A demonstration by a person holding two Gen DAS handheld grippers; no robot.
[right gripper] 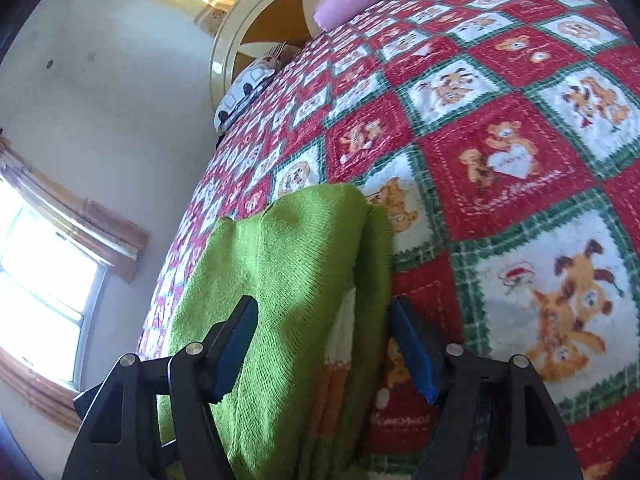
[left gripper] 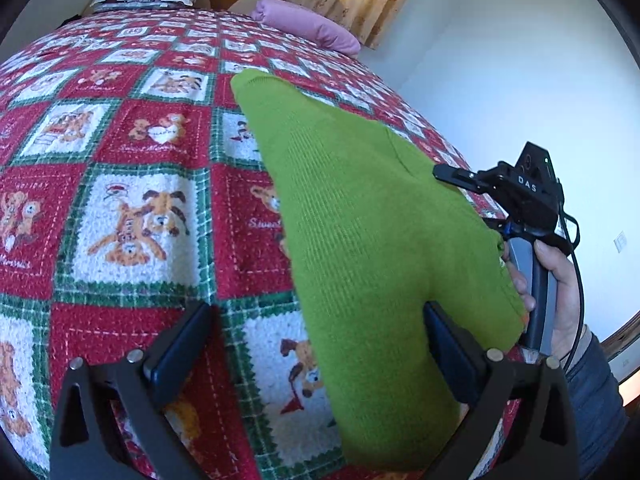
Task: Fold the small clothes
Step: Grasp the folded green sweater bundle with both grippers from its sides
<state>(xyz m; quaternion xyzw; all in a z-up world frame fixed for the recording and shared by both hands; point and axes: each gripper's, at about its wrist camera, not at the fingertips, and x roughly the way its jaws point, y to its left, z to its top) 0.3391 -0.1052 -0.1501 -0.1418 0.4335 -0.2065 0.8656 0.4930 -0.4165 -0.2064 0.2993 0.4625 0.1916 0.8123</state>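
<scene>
Left gripper (left gripper: 316,344) nearest the lens: fingers apart, clamped on nothing; right-hand pad (left gripper: 448,354) touching or just beside the edge of the green ribbed knit garment (left gripper: 360,232); left-hand pad over bare blanket. Right gripper (right gripper: 324,344): fingers apart, nothing pinched, green knit lying between and beneath them. Seen from the left wrist view, right gripper held by a hand (left gripper: 560,280) at the garment's far side.

Location of garment: flat on the red, white and green teddy-bear patchwork blanket (left gripper: 132,216) covering the bed, near its edge, narrow end pointing toward the pink rolled pillow (left gripper: 308,24). One layer apparently already turned over along the long side; second fold judged pending.

Procedure for the step in hand:
- Lower fingers onto the knit edge only; avoid catching the plush blanket beneath.
- Pinch both layers at a corner, one gripper per corner, at matching positions.
- Lift just clear, carry across in parallel, lay edges flush.
- Release only once fabric lies flat; loose knit likely to stretch or sag if dragged.

Containers: none visible in either view; no basket, box or drawer to report.
</scene>
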